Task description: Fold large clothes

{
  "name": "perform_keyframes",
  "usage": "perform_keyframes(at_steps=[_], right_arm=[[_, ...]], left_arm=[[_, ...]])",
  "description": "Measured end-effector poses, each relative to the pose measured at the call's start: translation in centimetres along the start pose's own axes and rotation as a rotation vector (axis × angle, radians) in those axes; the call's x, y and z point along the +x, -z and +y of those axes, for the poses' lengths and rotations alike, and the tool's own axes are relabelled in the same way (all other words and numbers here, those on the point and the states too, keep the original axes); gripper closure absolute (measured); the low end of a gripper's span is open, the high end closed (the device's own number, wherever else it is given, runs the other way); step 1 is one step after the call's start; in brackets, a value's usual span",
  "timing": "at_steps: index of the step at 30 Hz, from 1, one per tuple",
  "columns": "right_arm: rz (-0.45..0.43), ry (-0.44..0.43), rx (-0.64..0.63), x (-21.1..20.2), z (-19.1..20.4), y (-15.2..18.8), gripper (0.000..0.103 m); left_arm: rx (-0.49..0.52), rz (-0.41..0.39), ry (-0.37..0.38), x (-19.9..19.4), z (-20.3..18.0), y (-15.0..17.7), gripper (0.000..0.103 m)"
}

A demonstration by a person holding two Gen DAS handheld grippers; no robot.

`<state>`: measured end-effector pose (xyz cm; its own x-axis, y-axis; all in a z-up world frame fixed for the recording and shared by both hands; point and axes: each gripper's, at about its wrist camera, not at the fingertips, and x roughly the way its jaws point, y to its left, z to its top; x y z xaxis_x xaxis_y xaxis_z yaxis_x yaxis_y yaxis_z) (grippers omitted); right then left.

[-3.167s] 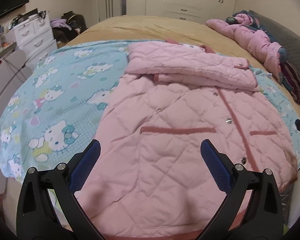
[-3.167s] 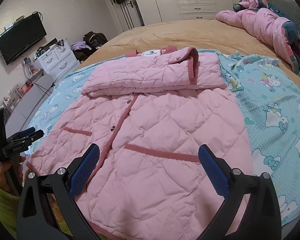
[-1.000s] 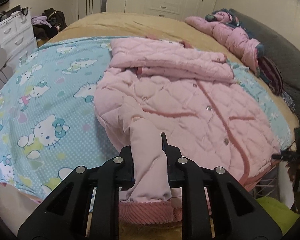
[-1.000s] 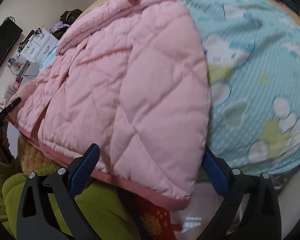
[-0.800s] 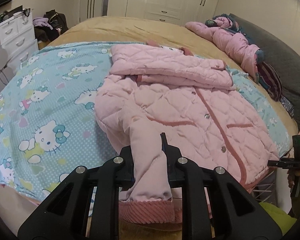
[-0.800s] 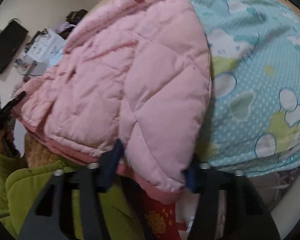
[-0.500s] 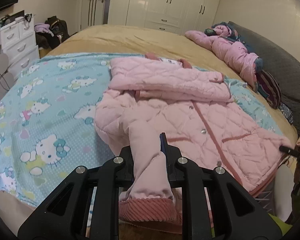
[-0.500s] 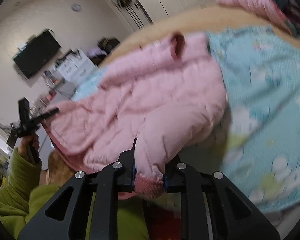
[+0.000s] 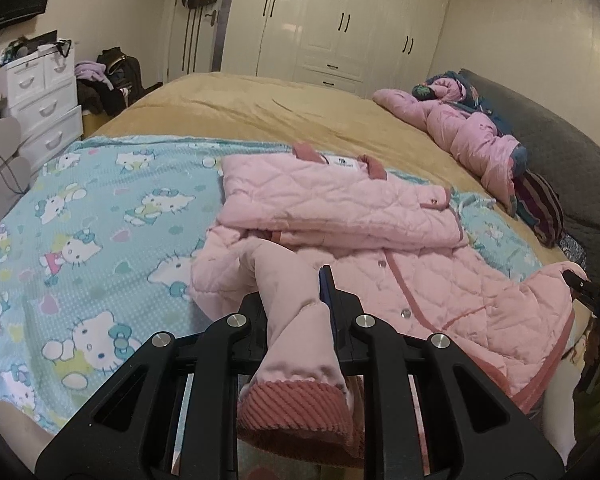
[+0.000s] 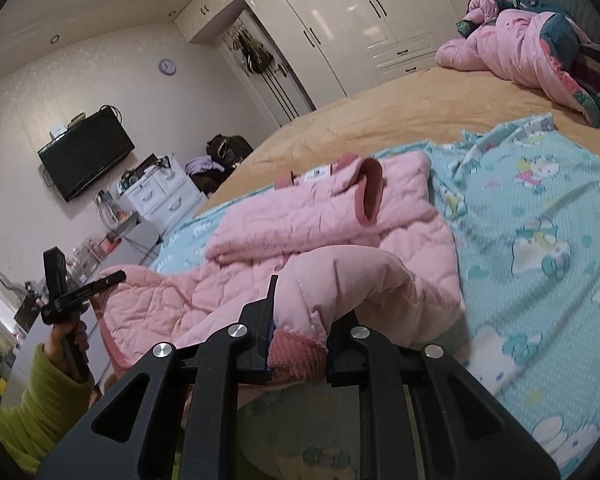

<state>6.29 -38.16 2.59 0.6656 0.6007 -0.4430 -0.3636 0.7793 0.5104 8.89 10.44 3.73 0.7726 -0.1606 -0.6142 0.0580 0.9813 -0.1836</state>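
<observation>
A pink quilted jacket lies front-up on a Hello Kitty blanket on the bed, its sleeves folded across the chest. My left gripper is shut on the jacket's bottom left hem corner, whose ribbed dark-pink edge hangs toward the camera. My right gripper is shut on the bottom right hem corner of the jacket and holds it lifted above the blanket. The other gripper shows at each view's edge, the right gripper and the left gripper.
A second pink coat and dark bedding lie at the far right of the tan bed. White drawers, a wall TV and wardrobes stand beyond the bed.
Both grippers went from open over the jacket to shut on its bottom hem corners. The right gripper closed within the last second, and both have lifted the hem off the blanket.
</observation>
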Motion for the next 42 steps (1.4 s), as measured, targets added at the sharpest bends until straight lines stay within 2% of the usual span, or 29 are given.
perform_keyframes(at_steps=[12,20,32,42], right_arm=[[-0.087,0.003,0.010,1.7,-0.3,-4.9,0.087],[-0.123,0.011,0.030,3.1,-0.8,-6.7,0.087],[-0.153,0.035,0.046,5.3,-1.9,-9.9,0.087],[-0.159,0.045,0.105,8.7,-3.8,-12.8,0.087]], left_arm=[[-0.075,-0.062,0.006,0.6,1.1,-2.8,0.092],[-0.093,-0.102,-0.007,1.1,1.2,-4.4,0.092],[-0.131,-0.173,-0.022,2.7,1.4,-6.8,0.092],[-0.159,-0.199,-0.050,5.0,2.1,-8.5,0.091]])
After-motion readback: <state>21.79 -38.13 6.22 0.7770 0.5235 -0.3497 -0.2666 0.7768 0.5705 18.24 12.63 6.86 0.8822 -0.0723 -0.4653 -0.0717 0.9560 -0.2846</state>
